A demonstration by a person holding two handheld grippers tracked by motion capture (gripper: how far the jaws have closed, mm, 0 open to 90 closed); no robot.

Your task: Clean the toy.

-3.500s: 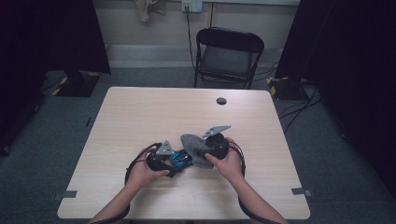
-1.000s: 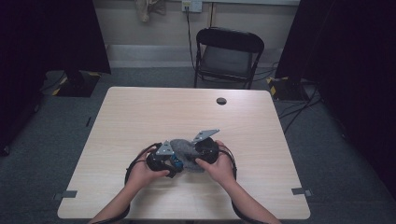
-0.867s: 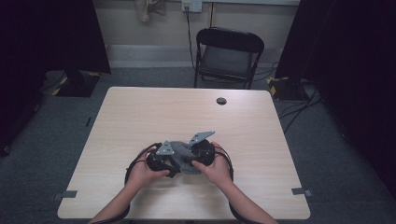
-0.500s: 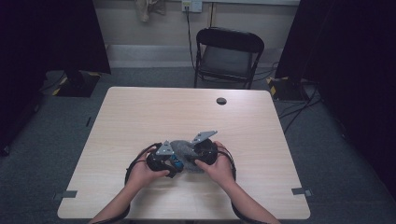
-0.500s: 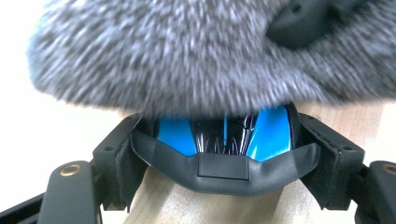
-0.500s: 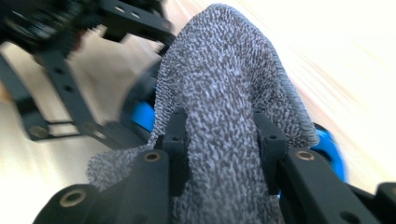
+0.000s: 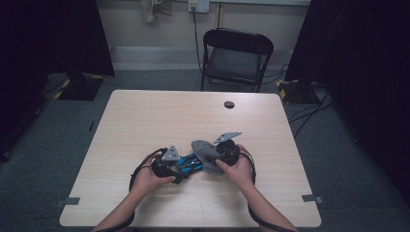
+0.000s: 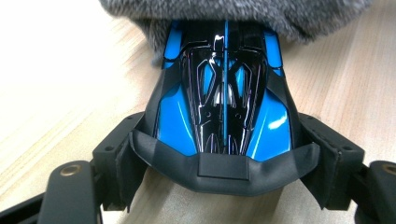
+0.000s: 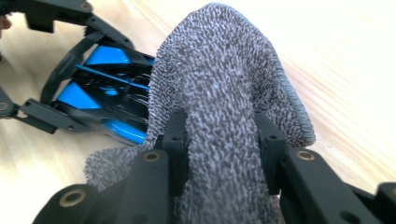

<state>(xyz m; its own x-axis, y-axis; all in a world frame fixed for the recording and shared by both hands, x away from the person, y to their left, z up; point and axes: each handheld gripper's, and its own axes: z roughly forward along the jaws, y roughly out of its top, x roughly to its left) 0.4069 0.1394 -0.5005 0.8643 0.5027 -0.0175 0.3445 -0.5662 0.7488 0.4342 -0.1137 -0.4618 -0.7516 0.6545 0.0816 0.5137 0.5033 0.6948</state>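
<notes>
My left claw (image 8: 224,186) clamps the blue toy car (image 8: 224,107); my right claw (image 9: 223,135) pinches the grey cloth (image 9: 224,84). I'd wipe gently along the body, keeping the car steady.

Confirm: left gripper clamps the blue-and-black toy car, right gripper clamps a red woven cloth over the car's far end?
Not quite: the cloth is grey, not red. The right gripper view shows the right gripper shut on the grey woven cloth, draped over the far end of the blue-and-black toy car, which the left gripper clamps.
</notes>
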